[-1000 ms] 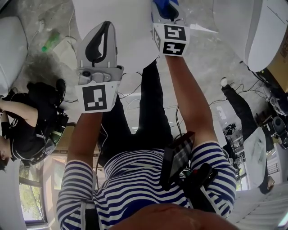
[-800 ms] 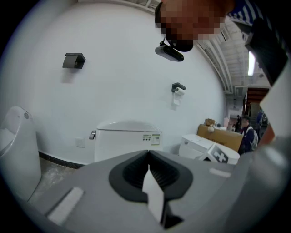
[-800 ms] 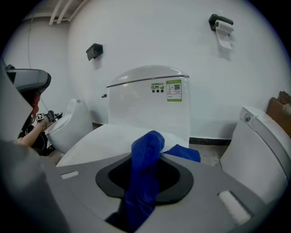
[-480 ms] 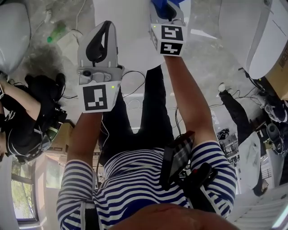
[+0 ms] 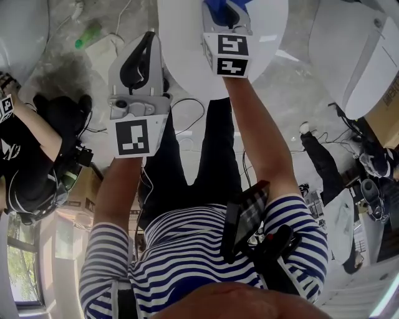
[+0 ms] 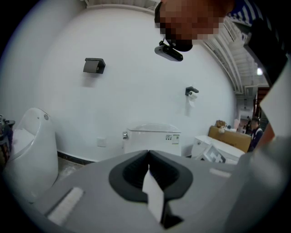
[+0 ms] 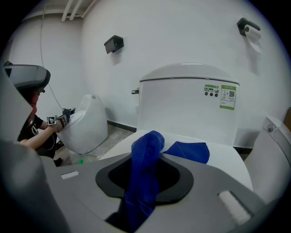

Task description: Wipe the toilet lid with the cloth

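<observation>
The white toilet lid (image 5: 187, 43) lies at the top of the head view; in the right gripper view the lid (image 7: 227, 159) spreads below the cistern (image 7: 191, 104). My right gripper (image 7: 145, 154) is shut on a blue cloth (image 7: 142, 182), whose free end rests on the lid (image 7: 188, 151). In the head view that gripper (image 5: 225, 7) hangs over the lid with the cloth (image 5: 215, 7) showing at the top edge. My left gripper (image 5: 147, 38) hovers at the lid's left edge, shut, nothing held. The left gripper (image 6: 148, 154) view faces another toilet (image 6: 152, 139) by the wall.
A person in black (image 5: 31, 149) crouches at the left beside another white toilet (image 7: 84, 125). A green bottle (image 5: 88, 36) and cables (image 5: 187, 118) lie on the floor. More toilets (image 5: 368, 62) stand to the right. A paper holder (image 7: 249, 28) hangs on the wall.
The head view has shifted, so more of the toilet lid shows under the grippers. Both grippers keep their pose; the right stays clamped on the cloth.
</observation>
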Demonstrator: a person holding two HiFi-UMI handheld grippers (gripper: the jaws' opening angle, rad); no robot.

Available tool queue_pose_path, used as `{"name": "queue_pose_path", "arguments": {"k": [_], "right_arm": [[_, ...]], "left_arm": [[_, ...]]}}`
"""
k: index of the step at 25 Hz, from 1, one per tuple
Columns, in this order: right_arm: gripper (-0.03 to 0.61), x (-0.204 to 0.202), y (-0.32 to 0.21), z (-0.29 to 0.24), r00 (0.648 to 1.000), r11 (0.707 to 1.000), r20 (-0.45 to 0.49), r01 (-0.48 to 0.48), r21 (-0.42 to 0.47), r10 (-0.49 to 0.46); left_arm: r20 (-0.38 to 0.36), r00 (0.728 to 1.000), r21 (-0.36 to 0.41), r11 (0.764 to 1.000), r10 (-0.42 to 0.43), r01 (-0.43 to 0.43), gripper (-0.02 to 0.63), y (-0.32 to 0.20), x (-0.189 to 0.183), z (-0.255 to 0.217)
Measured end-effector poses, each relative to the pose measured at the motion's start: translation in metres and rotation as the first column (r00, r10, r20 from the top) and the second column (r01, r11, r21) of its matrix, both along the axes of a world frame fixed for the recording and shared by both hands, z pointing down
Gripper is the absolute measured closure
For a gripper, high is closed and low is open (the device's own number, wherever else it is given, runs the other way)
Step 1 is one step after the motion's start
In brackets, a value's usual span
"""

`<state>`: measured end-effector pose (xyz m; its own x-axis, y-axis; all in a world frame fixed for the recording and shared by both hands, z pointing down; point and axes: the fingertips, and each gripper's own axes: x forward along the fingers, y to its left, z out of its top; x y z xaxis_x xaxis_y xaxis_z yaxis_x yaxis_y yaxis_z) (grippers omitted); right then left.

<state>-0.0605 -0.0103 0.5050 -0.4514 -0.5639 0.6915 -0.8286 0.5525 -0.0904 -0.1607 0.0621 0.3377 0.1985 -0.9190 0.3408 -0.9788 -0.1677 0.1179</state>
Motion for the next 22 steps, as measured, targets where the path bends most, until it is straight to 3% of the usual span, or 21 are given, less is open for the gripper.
{"name": "queue_pose_path", "arguments": {"k": [22], "right_arm": [[0.463, -0.145, 0.031, 0.012, 0.985, 0.985, 0.03, 0.169, -0.023, -0.168]], "left_arm": [[0.002, 0.994, -0.006, 0.994, -0.11, 0.11, 0.612, 0.027, -0.105, 0.005]]}}
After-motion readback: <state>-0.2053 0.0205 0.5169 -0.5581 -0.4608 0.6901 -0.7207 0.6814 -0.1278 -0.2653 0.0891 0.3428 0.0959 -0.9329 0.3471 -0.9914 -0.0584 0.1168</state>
